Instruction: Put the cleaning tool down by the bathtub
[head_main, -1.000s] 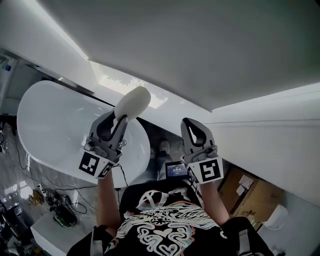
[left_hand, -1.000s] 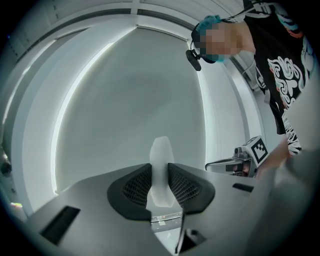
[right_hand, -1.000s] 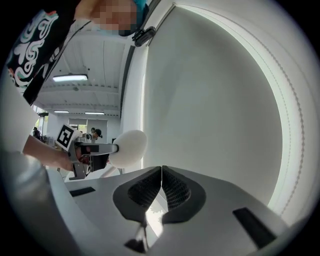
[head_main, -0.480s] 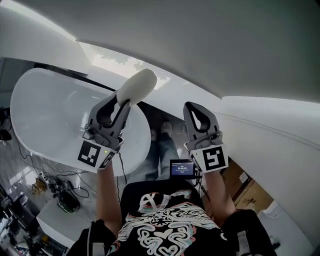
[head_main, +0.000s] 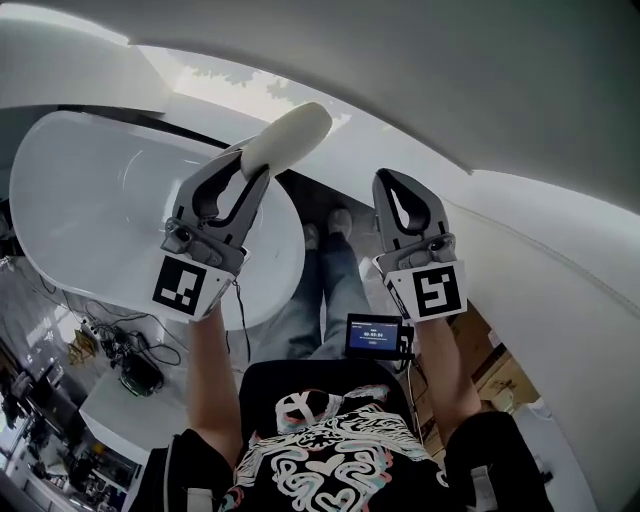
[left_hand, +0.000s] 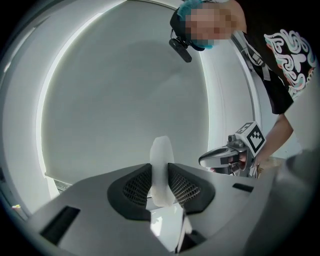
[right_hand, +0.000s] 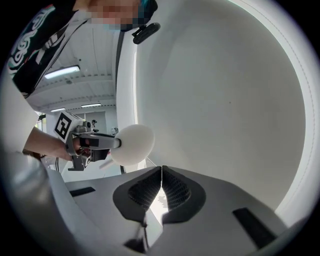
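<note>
- Head view: we hold the cleaning tool clamped in the left gripper, its pale rounded head jutting past the jaws toward the upper middle of the frame.
- Left gripper view confirms the grip: both pads press on the tool's white stem, so nothing has been let go.
- Our right gripper stands at centre right, jaws together with nothing between them.
- The white bathtub fills the left of the frame, and the tool is clear of it.
- We judge the task as under way but unfinished, since the tool is aloft and rests on nothing. What is left is to bring it down beside the tub, open the left jaws and draw away.
</note>
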